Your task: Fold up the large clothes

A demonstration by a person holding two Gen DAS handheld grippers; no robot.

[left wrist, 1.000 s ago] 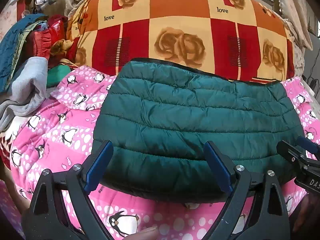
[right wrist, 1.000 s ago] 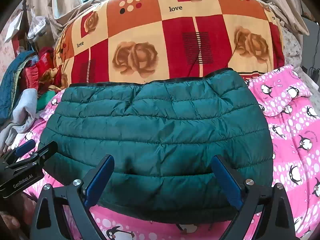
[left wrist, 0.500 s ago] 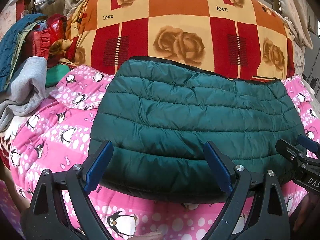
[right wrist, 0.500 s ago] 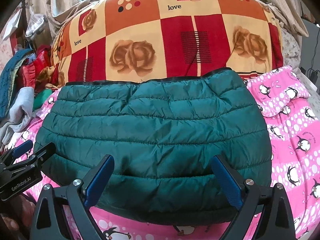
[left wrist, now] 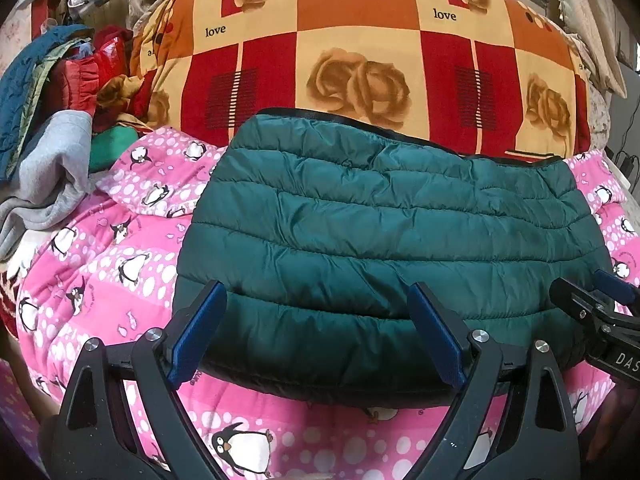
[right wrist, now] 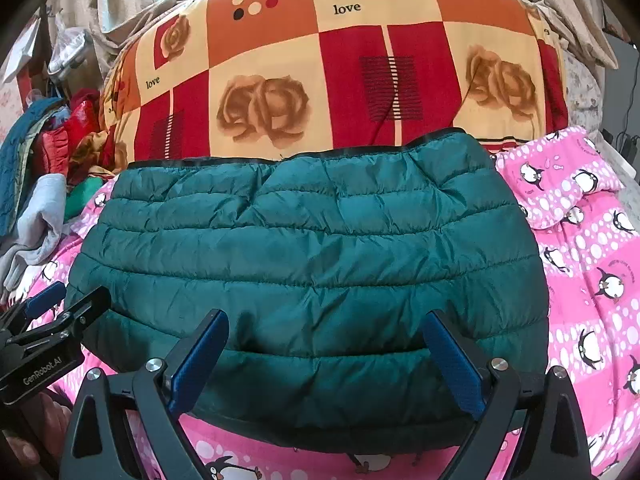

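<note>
- A green quilted jacket, folded into a broad pad, is seen lying on the pink penguin bedspread, its far edge against a rose-patterned quilt.
- It is judged light, soft and slippery; the near folded edge or a corner would best be gripped.
- The left gripper and right gripper are held with fingers spread wide, nothing pinched.
- A clothes heap is shown fuller in the left view; more bedspread is shown to the jacket's right in the right view.
</note>
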